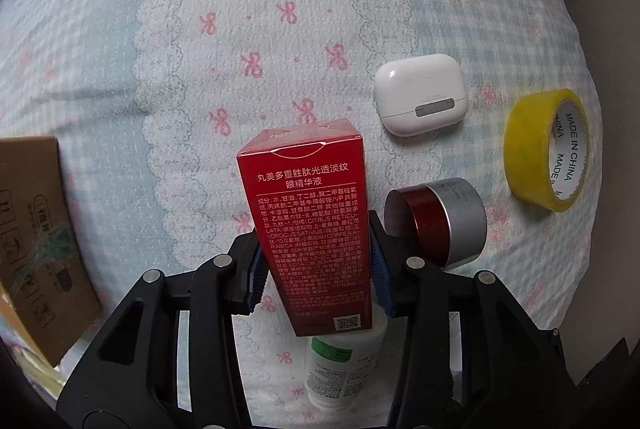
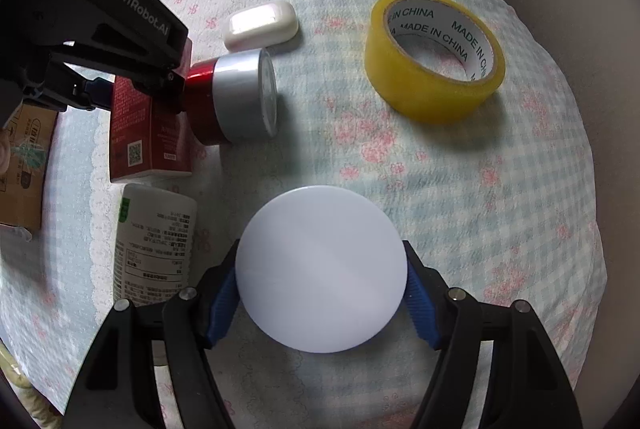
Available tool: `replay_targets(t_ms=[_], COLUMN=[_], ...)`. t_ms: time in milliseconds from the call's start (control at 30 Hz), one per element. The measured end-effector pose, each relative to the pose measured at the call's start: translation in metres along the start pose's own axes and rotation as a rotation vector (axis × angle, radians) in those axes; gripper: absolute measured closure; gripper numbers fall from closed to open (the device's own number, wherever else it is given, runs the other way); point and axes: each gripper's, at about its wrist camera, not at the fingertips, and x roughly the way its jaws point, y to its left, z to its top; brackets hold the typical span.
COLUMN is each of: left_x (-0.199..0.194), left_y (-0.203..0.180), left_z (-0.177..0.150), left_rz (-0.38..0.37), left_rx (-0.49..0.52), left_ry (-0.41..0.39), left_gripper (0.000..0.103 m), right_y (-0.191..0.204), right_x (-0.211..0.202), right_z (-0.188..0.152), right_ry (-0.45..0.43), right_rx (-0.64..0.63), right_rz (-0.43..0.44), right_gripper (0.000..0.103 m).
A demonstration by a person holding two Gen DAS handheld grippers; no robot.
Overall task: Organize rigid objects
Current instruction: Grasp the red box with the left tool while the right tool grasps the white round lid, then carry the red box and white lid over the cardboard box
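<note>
My left gripper (image 1: 318, 269) is shut on a red cosmetics box (image 1: 310, 225) and holds it upright above the bedspread; the box also shows in the right wrist view (image 2: 148, 133). A white bottle (image 1: 342, 369) lies just below it, also seen in the right wrist view (image 2: 154, 249). A red and silver jar (image 1: 440, 223) lies on its side to the right of the box. My right gripper (image 2: 322, 293) is shut on a round white lid-like object (image 2: 320, 269).
A white earbuds case (image 1: 420, 93) and a yellow tape roll (image 1: 546, 149) lie on the checked bedspread (image 1: 200, 69) to the right. A cardboard box (image 1: 36, 237) sits at the left edge. The left gripper's body (image 2: 100, 25) fills the upper left of the right wrist view.
</note>
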Motion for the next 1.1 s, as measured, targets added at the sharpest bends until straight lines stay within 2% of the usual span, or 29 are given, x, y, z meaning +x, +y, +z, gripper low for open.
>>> replay_targets(t_ms=[200,433,667,767,1100], left_x=[-0.033,-0.091,-0.168,-0.202,-0.304], left_y=[0.000,0.005,0.018,0.025,0.090], left_z=[-0.011,-0.034,-0.069,-0.083,-0.137], left_rz=[-0.018,-0.040,-0.104,-0.107,-0.140], left_rx=[-0.001,0.010,-0.018,-0.026,-0.065], left_ry=[-0.048,-0.113,-0.193,-0.237,-0.341], left_gripper=[0.064,0.064,0.064,0.064,0.064], right_y=[-0.003,-0.007,-0.008,-0.008,0.028], right_x=[-0.019,-0.060,-0.126,-0.156,-0.242], right_z=[0.002,-0.007,-0.012,-0.010,0.005], right_ry=[-0.039,-0.084,-0.123,-0.146,-0.237], right_rx=[0.004,0.007,-0.010,-0.024,-0.090], right_rz=[-0.004,-0.006,0.007,0.013,0.024], right_gripper=[0.036,0.036,0.036,0.036,0.036])
